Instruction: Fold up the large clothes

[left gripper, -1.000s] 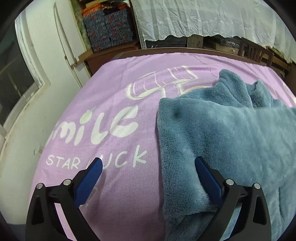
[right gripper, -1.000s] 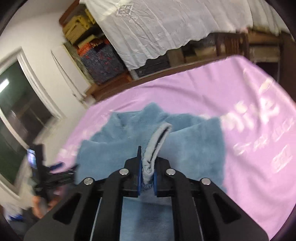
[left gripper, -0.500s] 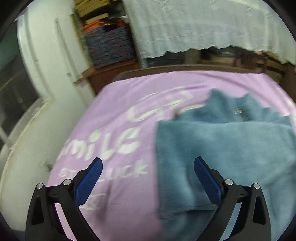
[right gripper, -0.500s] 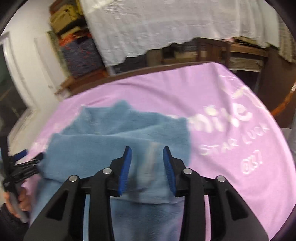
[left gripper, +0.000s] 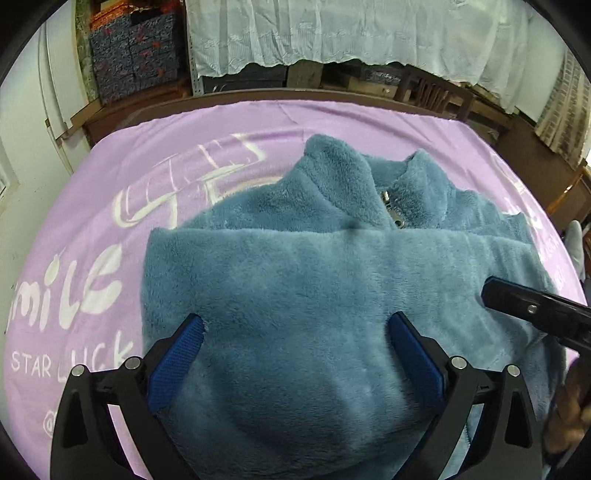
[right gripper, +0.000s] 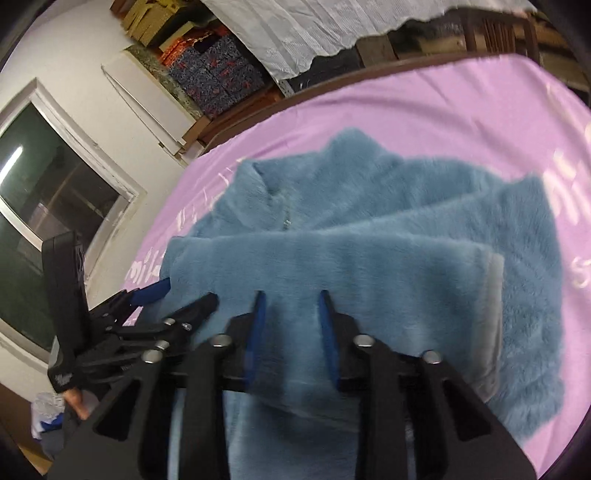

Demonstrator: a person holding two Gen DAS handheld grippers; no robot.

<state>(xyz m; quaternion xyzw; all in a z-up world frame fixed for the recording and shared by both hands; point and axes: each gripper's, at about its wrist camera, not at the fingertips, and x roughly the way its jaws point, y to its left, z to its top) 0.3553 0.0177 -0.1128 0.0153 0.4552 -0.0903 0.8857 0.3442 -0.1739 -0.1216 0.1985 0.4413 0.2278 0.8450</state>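
A fluffy blue fleece jacket [left gripper: 303, 280] lies on the purple cloth, its lower part folded up over the chest, collar and zipper [left gripper: 391, 206] at the far side. My left gripper [left gripper: 295, 328] is open, its blue pads wide apart over the folded fleece. My right gripper [right gripper: 290, 306] is open with a narrow gap, just above the fold's near edge, holding nothing. The jacket [right gripper: 369, 251] fills the right wrist view, where the left gripper [right gripper: 184, 295] shows at the left. The right gripper's finger [left gripper: 532, 306] shows at the right in the left wrist view.
The purple cloth [left gripper: 92, 240] with white lettering covers the table. A white wall and window [right gripper: 55, 192] are at the left. Patterned boxes [left gripper: 136, 48], a lace-draped shelf [left gripper: 332, 29] and a wooden chair [left gripper: 432, 92] stand behind the table.
My right gripper let go of the jacket edge and opened. My left gripper moved right, from the jacket's left edge to over the fold. The folded part now lies flat.
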